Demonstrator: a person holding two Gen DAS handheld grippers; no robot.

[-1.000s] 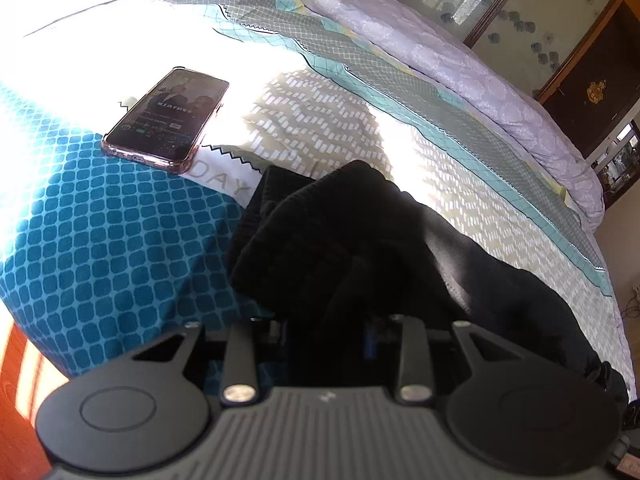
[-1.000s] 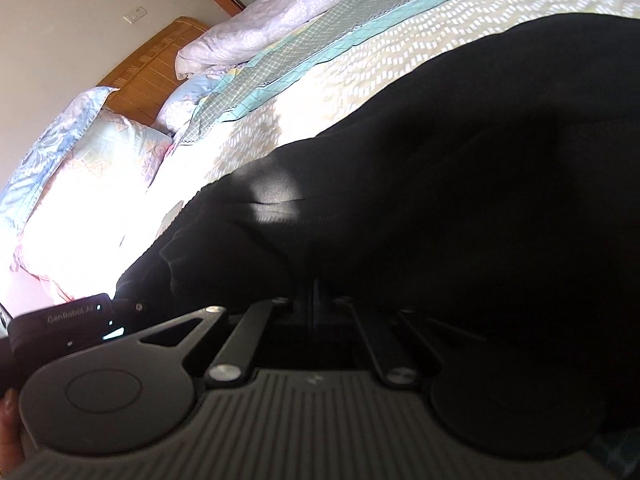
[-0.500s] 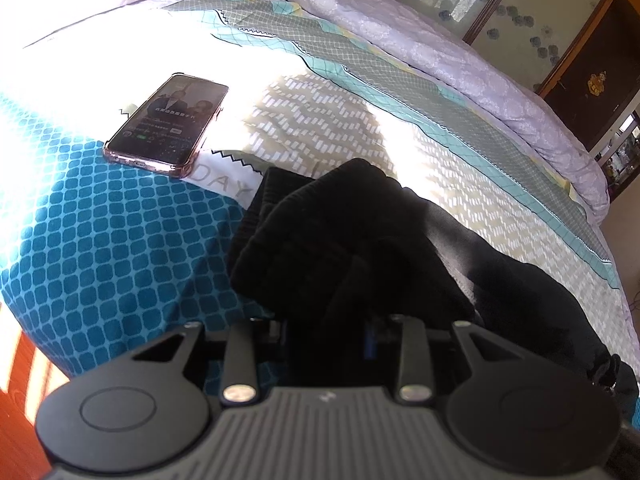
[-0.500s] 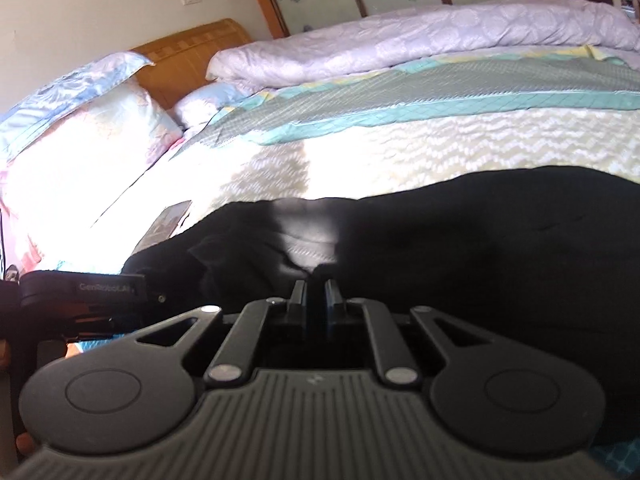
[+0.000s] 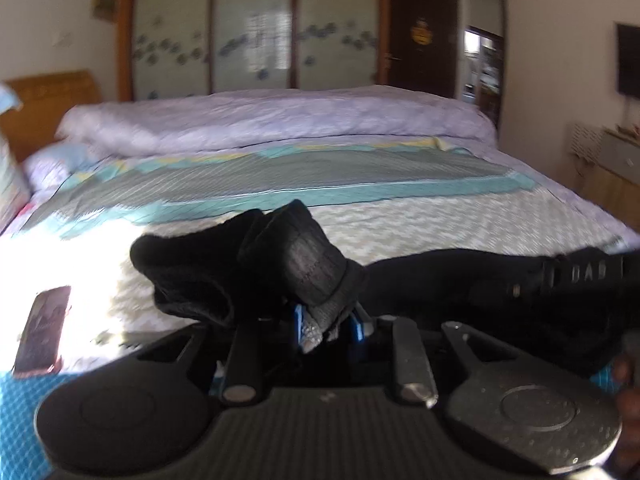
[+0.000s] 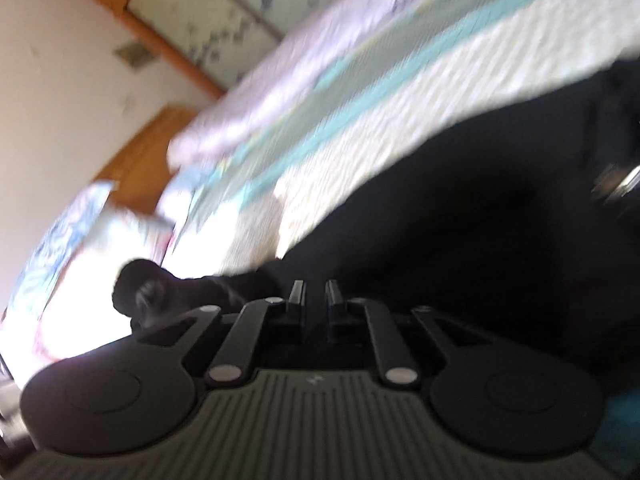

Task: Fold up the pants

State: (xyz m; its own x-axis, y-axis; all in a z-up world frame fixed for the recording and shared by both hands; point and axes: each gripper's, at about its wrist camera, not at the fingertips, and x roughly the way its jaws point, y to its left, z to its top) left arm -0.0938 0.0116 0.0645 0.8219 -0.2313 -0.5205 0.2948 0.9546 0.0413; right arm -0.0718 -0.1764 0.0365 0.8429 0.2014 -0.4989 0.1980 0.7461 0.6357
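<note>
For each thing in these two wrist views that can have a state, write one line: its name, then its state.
pants: bunched, cuff end lifted off the bed
left gripper: shut on the pants' fabric; its jaws have just been closing
right gripper: nearly closed; grip on the pants unclear
phone: lying flat on the bed, screen up
bed: made

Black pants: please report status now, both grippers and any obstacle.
Left gripper shut on black pants, just tightened. Right gripper nearly closed, grip unclear. Phone on bedspread, clear of the cloth.
</note>
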